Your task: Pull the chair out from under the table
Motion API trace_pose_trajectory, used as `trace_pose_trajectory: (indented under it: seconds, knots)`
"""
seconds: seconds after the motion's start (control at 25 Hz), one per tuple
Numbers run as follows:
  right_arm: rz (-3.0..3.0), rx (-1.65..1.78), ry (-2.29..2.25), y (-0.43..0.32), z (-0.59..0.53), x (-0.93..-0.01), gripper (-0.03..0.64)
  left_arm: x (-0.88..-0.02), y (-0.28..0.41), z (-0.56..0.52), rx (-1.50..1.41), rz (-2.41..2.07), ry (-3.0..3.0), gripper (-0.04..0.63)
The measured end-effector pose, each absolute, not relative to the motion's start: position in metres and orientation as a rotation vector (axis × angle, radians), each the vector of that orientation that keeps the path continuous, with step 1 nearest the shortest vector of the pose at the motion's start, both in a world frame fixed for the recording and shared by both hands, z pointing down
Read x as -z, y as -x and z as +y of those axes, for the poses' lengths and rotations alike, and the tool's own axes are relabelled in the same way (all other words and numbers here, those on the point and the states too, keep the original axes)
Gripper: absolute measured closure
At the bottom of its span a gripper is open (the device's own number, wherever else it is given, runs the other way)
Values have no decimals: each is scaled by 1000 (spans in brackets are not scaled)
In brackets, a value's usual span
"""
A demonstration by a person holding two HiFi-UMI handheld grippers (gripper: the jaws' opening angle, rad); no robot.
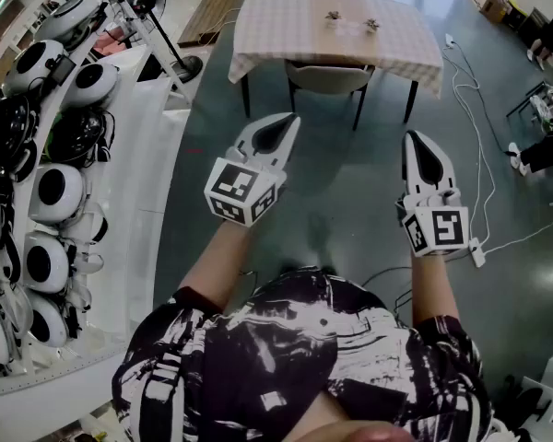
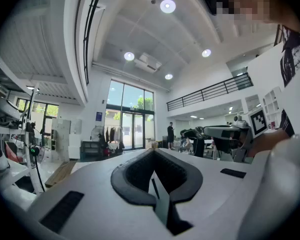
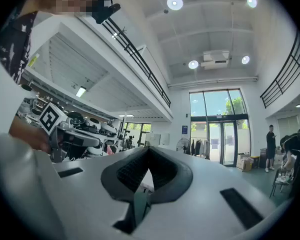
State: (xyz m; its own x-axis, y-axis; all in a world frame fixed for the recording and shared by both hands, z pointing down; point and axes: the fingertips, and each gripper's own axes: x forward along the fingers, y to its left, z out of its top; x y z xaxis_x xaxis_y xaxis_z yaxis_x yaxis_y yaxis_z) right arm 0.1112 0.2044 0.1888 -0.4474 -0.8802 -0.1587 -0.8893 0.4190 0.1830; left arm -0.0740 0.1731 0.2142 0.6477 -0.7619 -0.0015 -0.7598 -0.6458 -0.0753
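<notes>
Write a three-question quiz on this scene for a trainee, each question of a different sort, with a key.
1. True or false: the chair stands pushed in under the table.
2. Pick one. The left tongs and the right tongs are: A) both shut, with nothing held; B) both wide open; C) shut on the chair's back.
3. Fill the gap: ___ small objects stand on the table's cloth.

Key: 1 true; 2 A; 3 two.
</notes>
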Motion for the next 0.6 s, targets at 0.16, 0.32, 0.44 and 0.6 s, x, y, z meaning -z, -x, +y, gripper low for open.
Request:
trace_pose_trajectory:
  seconds: [0.16,0.32,0.44,0.6]
  knots:
    - [2614,-370,1628,-108,204,-187,618,-213,77,174,48,1295,2787,594]
    - [2620,-374,1620,-105,204,-187,618,-213,81,174,44,1307,2783,594]
    - [2624,-374,1612,-103,203,-188,618,-214,82,173,44,1312,2780,594]
    - [2623,-367,1599,-103,202,-189,618,-215,82,173,44,1311,2778,594]
